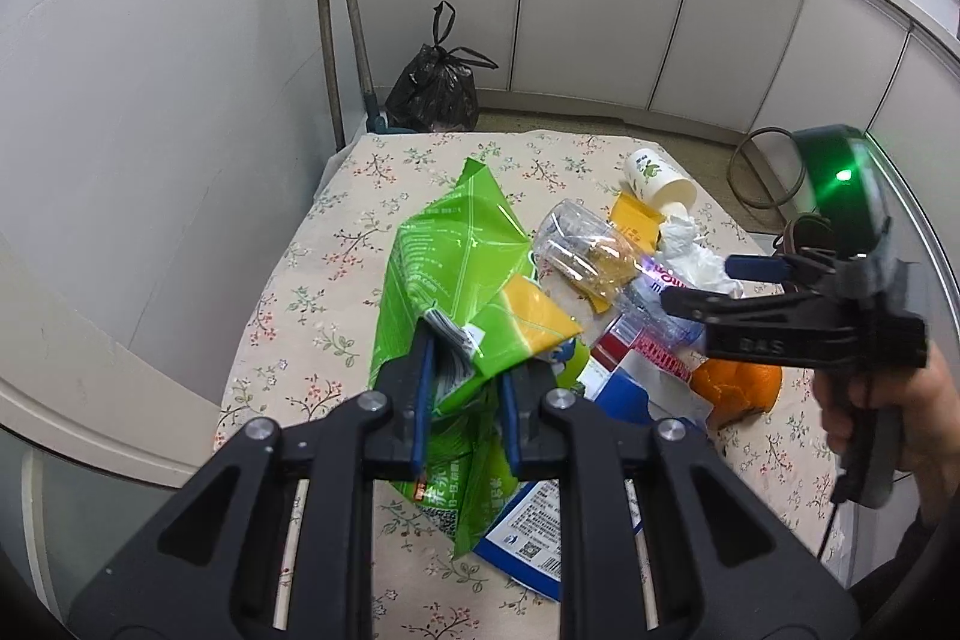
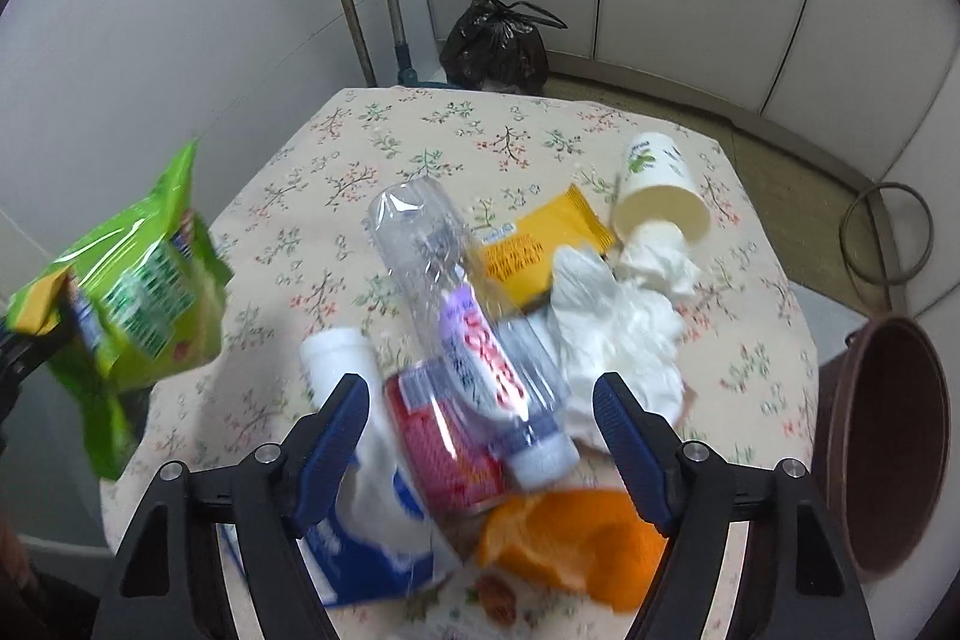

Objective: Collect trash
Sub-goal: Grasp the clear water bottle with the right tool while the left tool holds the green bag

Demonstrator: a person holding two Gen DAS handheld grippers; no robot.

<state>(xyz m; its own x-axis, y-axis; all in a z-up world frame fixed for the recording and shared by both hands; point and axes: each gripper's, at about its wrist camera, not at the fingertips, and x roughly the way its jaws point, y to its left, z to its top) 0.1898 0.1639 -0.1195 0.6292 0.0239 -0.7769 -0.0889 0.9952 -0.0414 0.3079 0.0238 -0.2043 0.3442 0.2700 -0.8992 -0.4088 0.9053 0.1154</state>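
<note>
Green crinkled plastic snack bag [image 1: 456, 274]: largest item; light, limp, slippery film. Clamped at its folded top edge by the left gripper [image 1: 462, 394], jaws nearly closed on it, bag lifted above the floral-clothed table [image 2: 420, 130].

Clear crushed plastic bottle with pink-and-white label [image 2: 462, 328]: light, springy, slick; lies on its side mid-table among the litter, best taken across the waist. The right gripper [image 2: 480, 406] hovers over it, jaws wide, nothing held.

Crumpled white tissue [image 2: 612, 322]: soft, weightless; pinch anywhere.

Orange peel [image 2: 570, 544]: pliable, damp-looking; grip an edge.
</note>
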